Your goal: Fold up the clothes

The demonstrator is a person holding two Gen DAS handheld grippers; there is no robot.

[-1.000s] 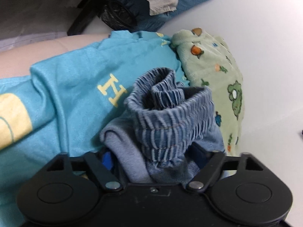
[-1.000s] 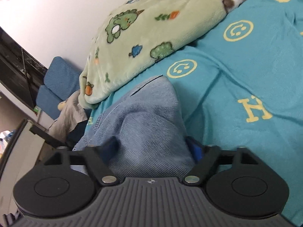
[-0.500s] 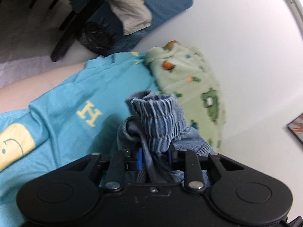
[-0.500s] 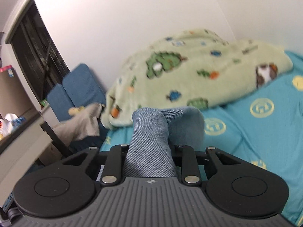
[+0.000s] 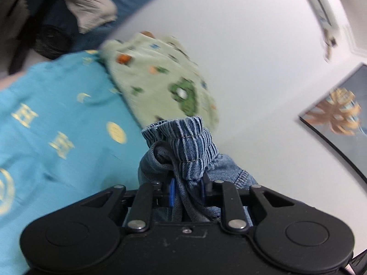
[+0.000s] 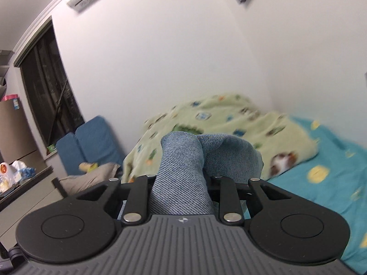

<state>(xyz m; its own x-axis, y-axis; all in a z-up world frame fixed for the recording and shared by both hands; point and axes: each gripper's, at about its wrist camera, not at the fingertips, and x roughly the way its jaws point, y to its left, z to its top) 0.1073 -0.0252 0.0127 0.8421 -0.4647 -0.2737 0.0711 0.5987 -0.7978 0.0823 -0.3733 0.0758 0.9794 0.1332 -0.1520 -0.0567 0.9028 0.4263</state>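
Observation:
A blue denim garment (image 5: 183,142) with a striped elastic waistband hangs bunched above the turquoise bed sheet (image 5: 57,137). In the left wrist view my left gripper (image 5: 187,189) is shut on the gathered waistband, its blue pads (image 5: 171,192) pressing the cloth. In the right wrist view my right gripper (image 6: 181,181) is shut on another fold of the denim garment (image 6: 183,160). That fold bulges up between the jaws and hides the fingertips. Both grippers are lifted off the bed and point nearly level.
A pale green cartoon-print blanket (image 6: 218,119) lies heaped on the bed sheet (image 6: 332,183) against the white wall. Blue cushions (image 6: 91,142) with beige clothes stand beyond the bed's end. A dark window (image 6: 45,91) and a cluttered counter (image 6: 23,183) are at left. A framed picture (image 5: 339,119) hangs on the wall.
Both grippers have closed on the denim and risen well above the bed, carrying it up. The views now tilt toward the wall instead of down at the sheet.

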